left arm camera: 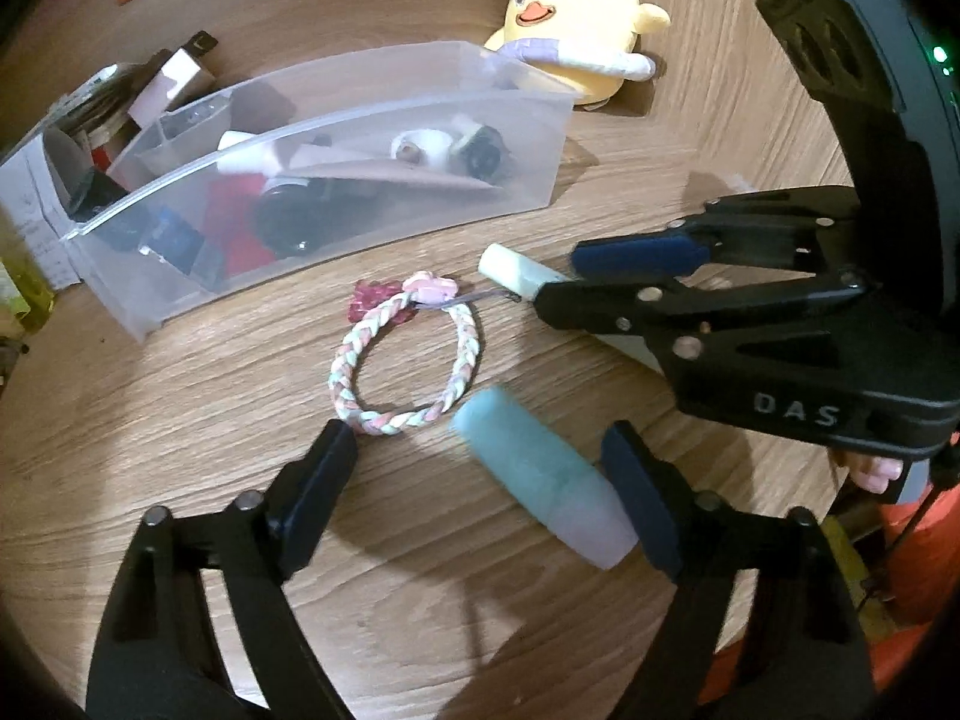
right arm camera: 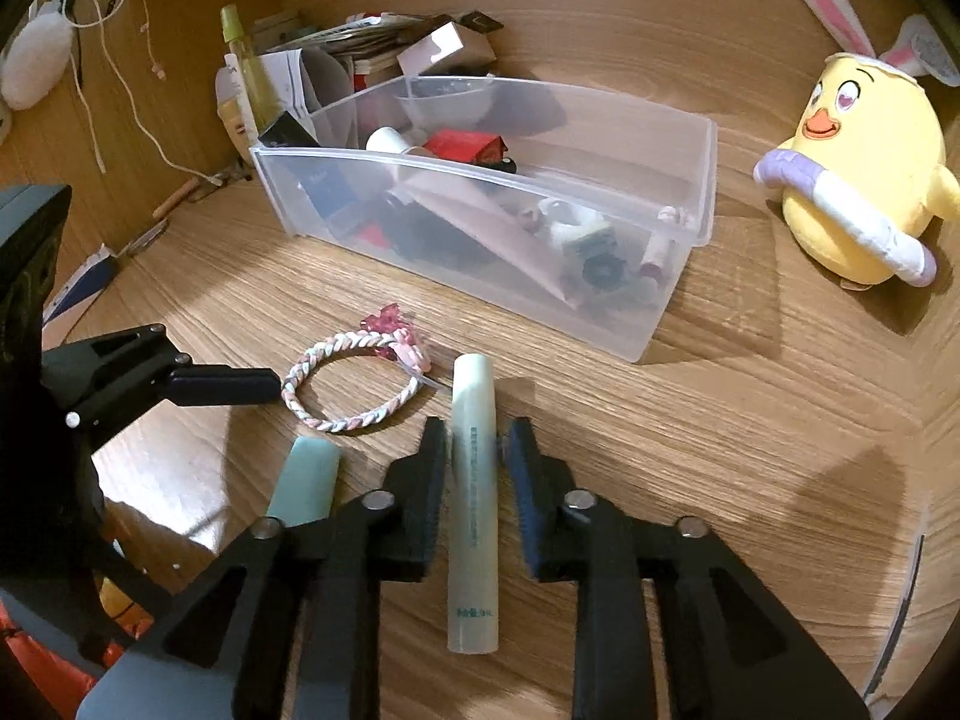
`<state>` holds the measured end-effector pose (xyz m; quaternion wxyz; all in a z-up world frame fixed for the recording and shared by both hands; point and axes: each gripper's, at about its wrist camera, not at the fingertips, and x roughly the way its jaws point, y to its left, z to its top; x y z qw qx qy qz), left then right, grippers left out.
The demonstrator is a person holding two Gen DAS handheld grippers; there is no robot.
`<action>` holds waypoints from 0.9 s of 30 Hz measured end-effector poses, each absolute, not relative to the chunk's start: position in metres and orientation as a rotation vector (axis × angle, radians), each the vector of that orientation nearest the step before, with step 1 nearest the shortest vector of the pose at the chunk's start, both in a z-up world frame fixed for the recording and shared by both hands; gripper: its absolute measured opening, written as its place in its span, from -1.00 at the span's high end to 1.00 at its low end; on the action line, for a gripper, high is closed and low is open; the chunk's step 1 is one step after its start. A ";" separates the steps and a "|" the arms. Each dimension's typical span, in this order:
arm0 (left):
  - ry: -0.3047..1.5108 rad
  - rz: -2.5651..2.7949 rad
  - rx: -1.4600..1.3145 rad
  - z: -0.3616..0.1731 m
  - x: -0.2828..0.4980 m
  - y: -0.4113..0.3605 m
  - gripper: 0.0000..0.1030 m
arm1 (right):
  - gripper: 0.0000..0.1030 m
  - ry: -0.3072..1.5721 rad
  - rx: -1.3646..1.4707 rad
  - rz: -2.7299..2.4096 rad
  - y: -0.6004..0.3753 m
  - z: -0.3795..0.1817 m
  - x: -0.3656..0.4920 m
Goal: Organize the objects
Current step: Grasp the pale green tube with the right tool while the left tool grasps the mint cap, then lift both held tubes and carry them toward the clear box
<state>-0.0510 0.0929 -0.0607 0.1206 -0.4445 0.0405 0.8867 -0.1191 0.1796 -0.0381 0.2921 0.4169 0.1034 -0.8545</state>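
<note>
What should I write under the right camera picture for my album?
Right gripper straddles a pale tube on the table, beside a braided bracelet and a clear bin.

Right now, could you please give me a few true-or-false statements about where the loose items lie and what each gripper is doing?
1. The pale green tube lies between the fingers of the right gripper. True.
2. The braided bracelet is inside the clear bin. False: it lies on the wooden table, in front of the bin.
3. The left gripper is open, with the teal tube lying between its fingers. True.
4. The yellow chick plush sits in the bin. False: it stands on the table beside it.
5. The bin holds nothing. False: several small items lie in it.
</note>
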 end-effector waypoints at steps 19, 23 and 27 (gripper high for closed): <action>0.129 2.607 -1.247 -0.057 -0.042 0.081 0.53 | 0.72 0.297 1.098 -2.315 0.188 -0.042 -0.105; 0.078 2.636 -1.223 -0.049 -0.040 0.072 0.53 | 0.72 0.264 1.064 -2.334 0.192 -0.032 -0.101; 0.048 2.669 -1.185 -0.036 -0.038 0.063 0.53 | 0.72 0.244 1.023 -2.351 0.194 -0.020 -0.097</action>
